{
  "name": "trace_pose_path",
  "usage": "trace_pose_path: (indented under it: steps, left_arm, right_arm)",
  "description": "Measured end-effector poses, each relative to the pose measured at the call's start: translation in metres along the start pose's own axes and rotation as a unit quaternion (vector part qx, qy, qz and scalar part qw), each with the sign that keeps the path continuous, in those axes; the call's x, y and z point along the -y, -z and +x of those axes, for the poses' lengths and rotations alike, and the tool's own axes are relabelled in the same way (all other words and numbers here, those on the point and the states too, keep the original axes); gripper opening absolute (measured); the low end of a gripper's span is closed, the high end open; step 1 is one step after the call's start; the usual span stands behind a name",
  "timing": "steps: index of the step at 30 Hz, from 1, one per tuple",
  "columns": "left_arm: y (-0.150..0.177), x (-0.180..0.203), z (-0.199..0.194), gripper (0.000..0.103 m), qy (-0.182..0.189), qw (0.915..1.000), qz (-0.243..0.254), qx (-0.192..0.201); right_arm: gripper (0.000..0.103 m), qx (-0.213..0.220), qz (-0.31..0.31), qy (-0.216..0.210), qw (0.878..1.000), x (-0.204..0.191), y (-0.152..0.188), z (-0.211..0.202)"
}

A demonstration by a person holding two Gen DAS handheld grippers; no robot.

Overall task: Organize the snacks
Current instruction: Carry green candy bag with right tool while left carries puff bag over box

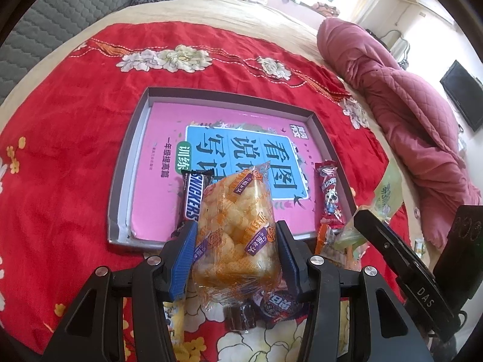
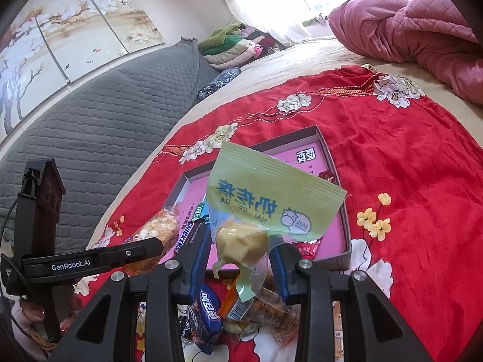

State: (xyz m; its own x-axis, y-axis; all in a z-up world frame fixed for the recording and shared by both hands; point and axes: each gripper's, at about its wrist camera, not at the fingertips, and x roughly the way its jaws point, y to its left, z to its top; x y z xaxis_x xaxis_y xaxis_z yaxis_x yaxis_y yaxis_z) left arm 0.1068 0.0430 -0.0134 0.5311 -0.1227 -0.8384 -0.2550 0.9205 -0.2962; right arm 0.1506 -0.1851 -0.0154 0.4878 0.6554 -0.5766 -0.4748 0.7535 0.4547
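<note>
Right now the left gripper (image 1: 235,241) is clamped across a clear puffed-corn snack bag (image 1: 234,226), its blue pads pressing the bag's lower half from either side. The bag's long axis runs straight ahead along the fingers, so its free upper end already reaches over the near edge of the shallow grey box (image 1: 129,157). That box lies directly in front of the fingers on the red floral cloth (image 1: 60,150), with a pink workbook (image 1: 169,120) lining its floor.

The right gripper (image 2: 241,247) is likewise closed, on the lower, filled end of a pale green milk-candy pouch (image 2: 271,199). The pouch stands up and leans away from the fingers, its flat top hanging over the box's near right part.

A Snickers bar (image 1: 191,199) and a red stick snack (image 1: 330,199) already lie lengthwise inside the box, and the gap between them sits just ahead of the left gripper's bag. By my reading the left hand is nearer a drop: a short forward reach should put the bag in that gap. More loose snacks, an Oreo pack (image 2: 208,310) among them, remain on the cloth beneath both grippers.
</note>
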Motion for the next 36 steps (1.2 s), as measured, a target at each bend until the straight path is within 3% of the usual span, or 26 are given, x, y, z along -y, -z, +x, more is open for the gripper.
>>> trace_pose_path:
  steps: [36]
  left_arm:
    - [-0.02, 0.012, 0.036, 0.053, -0.017, 0.9999, -0.001, 0.0]
  right_arm:
    - [0.038, 0.03, 0.027, 0.021, 0.999, 0.033, -0.024, 0.008]
